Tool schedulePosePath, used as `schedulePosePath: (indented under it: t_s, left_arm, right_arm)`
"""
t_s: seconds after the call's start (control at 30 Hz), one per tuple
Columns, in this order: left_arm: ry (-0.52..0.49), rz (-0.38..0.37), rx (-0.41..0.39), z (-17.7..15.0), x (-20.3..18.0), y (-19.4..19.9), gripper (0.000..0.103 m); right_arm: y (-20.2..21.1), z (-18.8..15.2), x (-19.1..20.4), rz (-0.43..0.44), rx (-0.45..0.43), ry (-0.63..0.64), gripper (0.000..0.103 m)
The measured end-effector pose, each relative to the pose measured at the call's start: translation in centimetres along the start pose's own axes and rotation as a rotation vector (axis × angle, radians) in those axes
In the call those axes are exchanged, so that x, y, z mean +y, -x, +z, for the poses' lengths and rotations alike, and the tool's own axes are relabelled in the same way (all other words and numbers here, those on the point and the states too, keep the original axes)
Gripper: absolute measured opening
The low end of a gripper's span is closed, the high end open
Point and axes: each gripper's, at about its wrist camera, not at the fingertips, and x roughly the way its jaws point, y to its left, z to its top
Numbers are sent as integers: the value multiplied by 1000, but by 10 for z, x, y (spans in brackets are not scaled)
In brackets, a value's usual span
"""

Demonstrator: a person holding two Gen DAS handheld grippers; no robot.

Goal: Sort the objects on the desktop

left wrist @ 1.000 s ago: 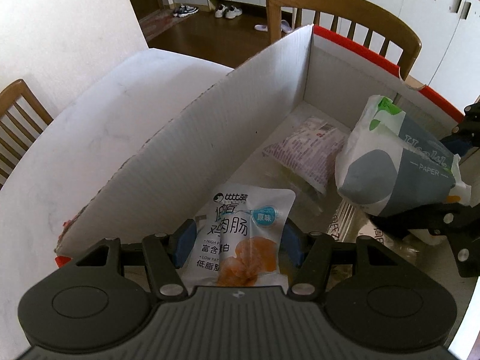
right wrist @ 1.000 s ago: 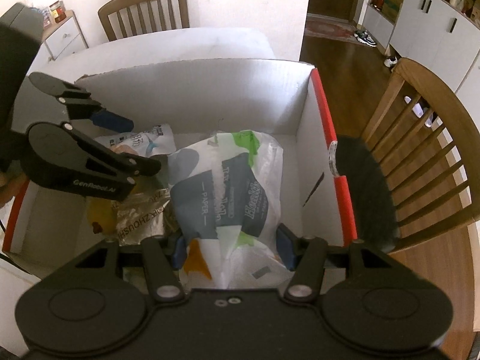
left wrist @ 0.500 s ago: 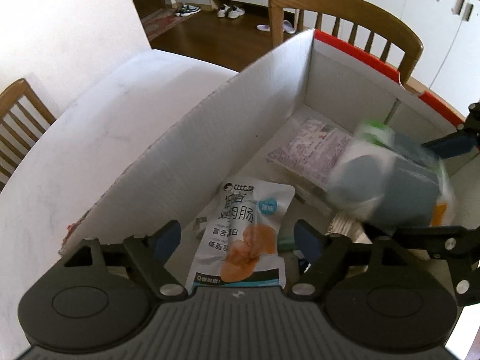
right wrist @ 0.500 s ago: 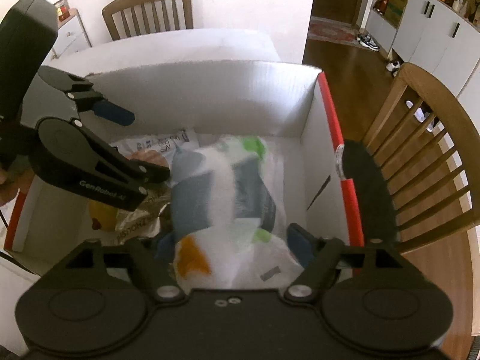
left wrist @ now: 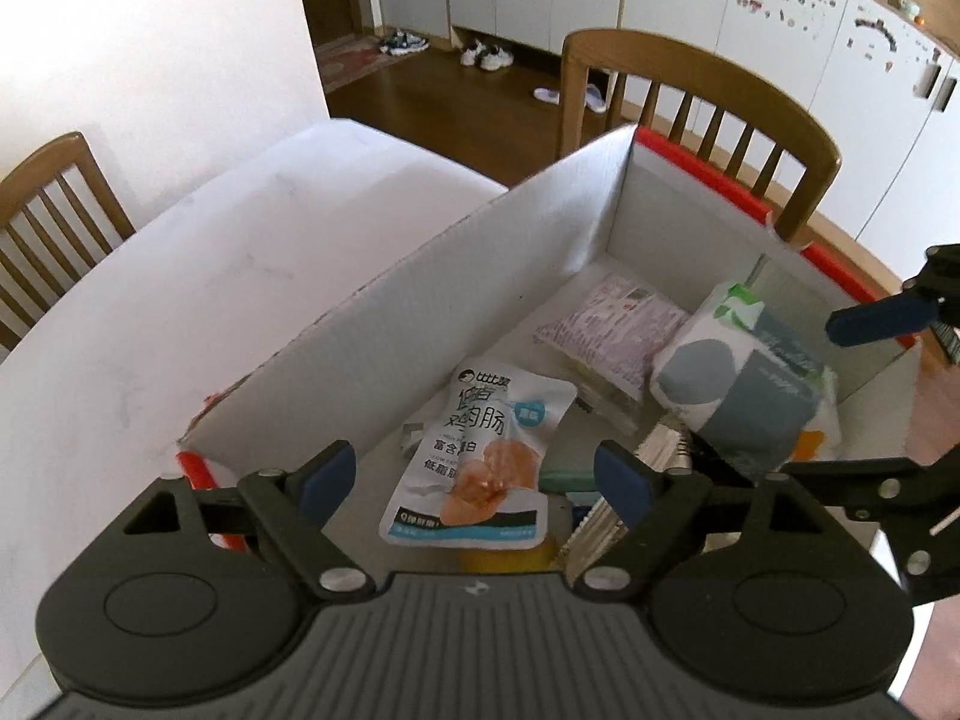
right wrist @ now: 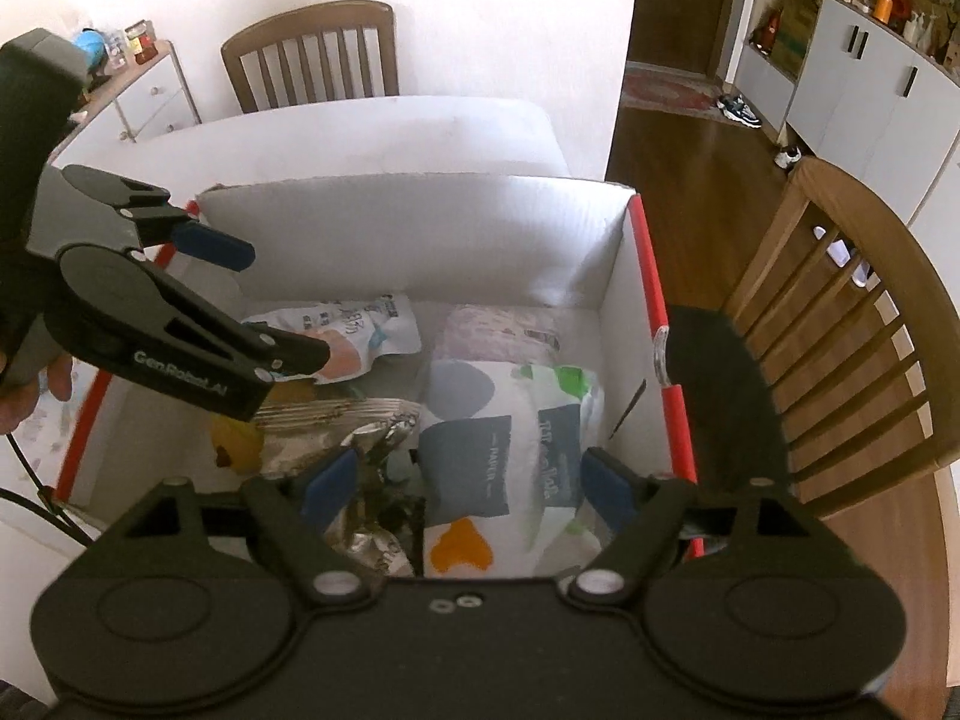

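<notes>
A white cardboard box (left wrist: 420, 330) with red edges stands on the white table. On its floor lies a white snack pouch (left wrist: 480, 456) with an orange picture, right below my left gripper (left wrist: 474, 474). That gripper's jaws are opening and its pads stand clear of the pouch. In the right wrist view a white, grey and green tissue pack (right wrist: 510, 438) rests in the box (right wrist: 408, 240) under my right gripper (right wrist: 469, 480). Its jaws are opening too, with no pad touching the pack. The left gripper (right wrist: 282, 303) hovers at the box's left side.
A purple-white packet (left wrist: 612, 330), a crumpled silver foil bag (right wrist: 360, 426) and a yellow item (right wrist: 237, 444) also lie in the box. Wooden chairs (right wrist: 840, 330) (right wrist: 312, 54) stand around the table (left wrist: 180, 300). A hand (right wrist: 30, 396) shows at the left edge.
Both grippers let go and spread their jaws while lifting a little. The snack pouch and the tissue pack dropped from the pads onto the box contents.
</notes>
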Motion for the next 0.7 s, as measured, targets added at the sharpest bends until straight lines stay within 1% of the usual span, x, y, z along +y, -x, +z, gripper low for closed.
schedulePosePath:
  t_s: [0.17,0.37,0.5,0.67,0.7]
  left_arm:
    - [48,-15,-49,-12,1,26,87]
    - [120,-2,-107,-34,6,56,87]
    - [138,-5,-119,-46,8,70,87]
    - [163,-7,-124,-58,10,77,87]
    - [163,-5,-127,-60,10,78,89]
  right_arm:
    - [11,-4,3,20,-21,-13,82]
    - [24,-8,14,36,-53,-19,83]
    - [30,-11,20,52,-64,-20,83]
    - [34,-13,27,64,-77,-32,84]
    - [34,-14,28,64,-80,-32,84]
